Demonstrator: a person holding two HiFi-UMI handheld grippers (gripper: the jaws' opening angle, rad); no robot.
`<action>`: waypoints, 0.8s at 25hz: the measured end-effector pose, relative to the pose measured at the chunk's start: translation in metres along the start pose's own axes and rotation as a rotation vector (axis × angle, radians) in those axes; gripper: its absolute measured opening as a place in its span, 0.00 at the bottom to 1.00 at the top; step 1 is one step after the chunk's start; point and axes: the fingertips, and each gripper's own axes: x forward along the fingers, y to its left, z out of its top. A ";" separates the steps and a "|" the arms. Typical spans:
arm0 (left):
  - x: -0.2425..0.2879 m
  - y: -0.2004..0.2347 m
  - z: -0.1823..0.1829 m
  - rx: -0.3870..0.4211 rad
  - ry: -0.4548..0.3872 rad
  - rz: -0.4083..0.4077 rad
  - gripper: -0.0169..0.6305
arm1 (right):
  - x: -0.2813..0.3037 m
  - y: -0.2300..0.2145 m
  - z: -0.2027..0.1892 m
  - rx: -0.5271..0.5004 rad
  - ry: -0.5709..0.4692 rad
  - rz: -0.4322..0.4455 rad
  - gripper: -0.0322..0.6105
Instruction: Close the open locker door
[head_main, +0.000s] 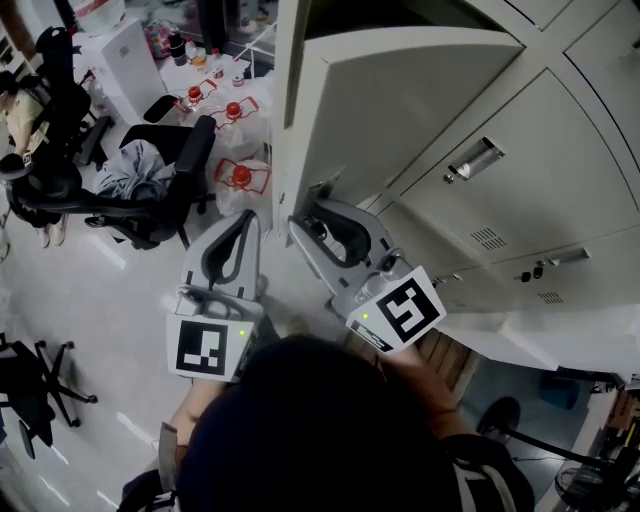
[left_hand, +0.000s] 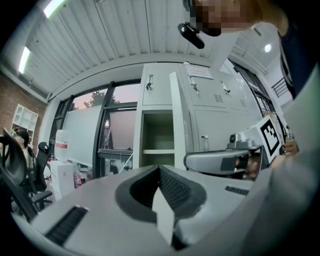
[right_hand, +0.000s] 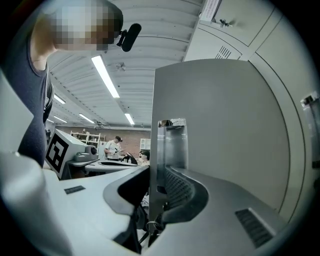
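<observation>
The open locker door (head_main: 400, 110) is a pale grey panel that swings out from the bank of lockers toward me. My right gripper (head_main: 308, 215) sits at its lower free edge. In the right gripper view the door (right_hand: 225, 135) fills the right side, and my right gripper (right_hand: 155, 175) has its jaws closed on the door's edge, beside the metal latch plate (right_hand: 172, 145). My left gripper (head_main: 243, 218) hangs shut and holds nothing, just left of the door. Its own view shows the left gripper (left_hand: 160, 172) facing the open compartment (left_hand: 157, 140) and the edge-on door (left_hand: 177, 115).
Closed lockers (head_main: 520, 190) with handles fill the right. A black office chair (head_main: 150, 190) with a grey cloth on it stands at the left. Plastic bags holding red-capped items (head_main: 240, 175) lie by the locker's foot. A person (right_hand: 114, 147) stands far back.
</observation>
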 end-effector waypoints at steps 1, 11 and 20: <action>0.003 0.006 0.000 0.001 0.001 -0.004 0.03 | 0.006 -0.002 0.000 0.000 0.001 -0.005 0.21; 0.046 0.048 0.008 0.010 -0.010 -0.081 0.03 | 0.052 -0.027 -0.002 0.003 0.010 -0.074 0.19; 0.083 0.070 0.009 0.003 -0.018 -0.176 0.03 | 0.075 -0.048 -0.003 0.002 0.007 -0.151 0.16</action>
